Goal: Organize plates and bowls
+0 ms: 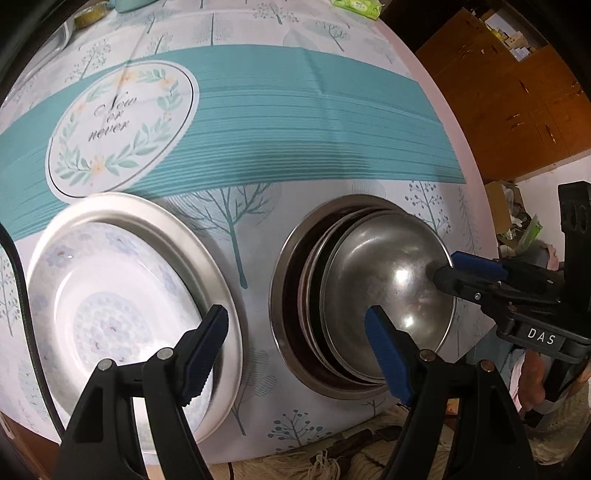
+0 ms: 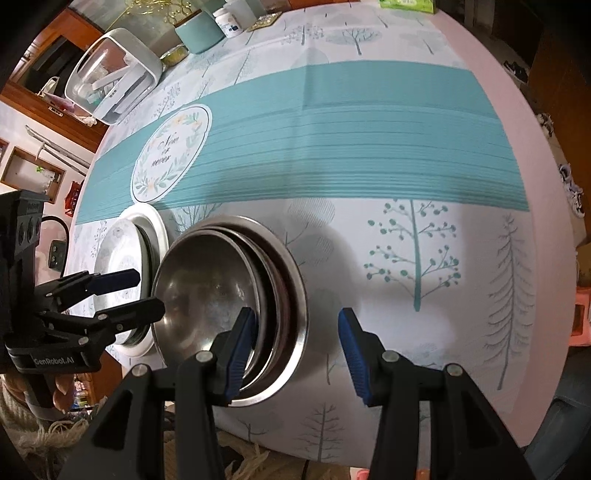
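Several steel bowls (image 1: 384, 280) sit nested near the table's front edge, the smallest one lying off-centre on top. To their left, a white floral plate (image 1: 110, 295) rests on a steel plate (image 1: 155, 218). My left gripper (image 1: 295, 332) is open and points down; one finger is over the floral plate's right edge, the other inside the top bowl. My right gripper (image 2: 297, 350) is also open, astride the right rims of the bowl stack (image 2: 221, 291), one finger inside and one outside. Each gripper shows in the other's view: the right gripper (image 1: 448, 267) and the left gripper (image 2: 150, 291).
The tablecloth's front edge (image 2: 332, 446) runs just below the dishes, with a fringed rug beneath. At the far side stand a white lidded box (image 2: 114, 74), a teal container (image 2: 199, 31), a white bottle (image 2: 227, 20) and a green pack (image 1: 356, 7). A wooden cabinet (image 1: 517, 103) stands beyond the table.
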A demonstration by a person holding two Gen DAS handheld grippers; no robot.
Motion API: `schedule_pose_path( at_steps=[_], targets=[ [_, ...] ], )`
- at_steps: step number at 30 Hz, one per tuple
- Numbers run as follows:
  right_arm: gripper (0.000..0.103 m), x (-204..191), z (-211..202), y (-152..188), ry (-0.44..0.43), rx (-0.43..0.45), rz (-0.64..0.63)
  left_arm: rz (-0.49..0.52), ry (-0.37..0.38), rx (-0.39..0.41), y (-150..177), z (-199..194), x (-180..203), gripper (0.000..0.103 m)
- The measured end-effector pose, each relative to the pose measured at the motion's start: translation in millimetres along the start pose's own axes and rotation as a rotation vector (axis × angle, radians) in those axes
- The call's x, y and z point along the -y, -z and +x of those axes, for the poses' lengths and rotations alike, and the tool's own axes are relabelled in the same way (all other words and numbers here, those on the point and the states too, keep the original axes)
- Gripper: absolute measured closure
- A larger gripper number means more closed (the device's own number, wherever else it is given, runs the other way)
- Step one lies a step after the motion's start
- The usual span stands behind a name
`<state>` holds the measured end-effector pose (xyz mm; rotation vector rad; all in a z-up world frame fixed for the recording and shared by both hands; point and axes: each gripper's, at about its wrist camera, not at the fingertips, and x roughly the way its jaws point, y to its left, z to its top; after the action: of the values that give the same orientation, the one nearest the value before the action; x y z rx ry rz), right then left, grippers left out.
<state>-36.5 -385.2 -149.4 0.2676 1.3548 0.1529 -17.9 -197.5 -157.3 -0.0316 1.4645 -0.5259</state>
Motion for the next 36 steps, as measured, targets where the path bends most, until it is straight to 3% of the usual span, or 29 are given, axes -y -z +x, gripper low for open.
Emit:
schedule_pose_path(
  at_steps=[15, 20, 25, 36],
  targets=[
    [0.056, -1, 20, 2, -0.032, -0.062, 0.026, -0.025, 0.074, -0.083, 1, 26, 1, 0.033],
    [0.056, 0, 23, 3, -0.04, -0.088, 0.05, -0.033, 0.085, -0.121, 2, 36, 2, 0.056],
    [0.066, -5, 24, 4, -0.045, -0.104, 0.049, -0.037, 0.098, -0.136, 2, 43, 9, 0.059],
    [0.073, -11, 24, 4, 0.036, -0.136, 0.046, -0.011, 0.075, -0.132, 3, 40, 20, 0.061]
  ],
)
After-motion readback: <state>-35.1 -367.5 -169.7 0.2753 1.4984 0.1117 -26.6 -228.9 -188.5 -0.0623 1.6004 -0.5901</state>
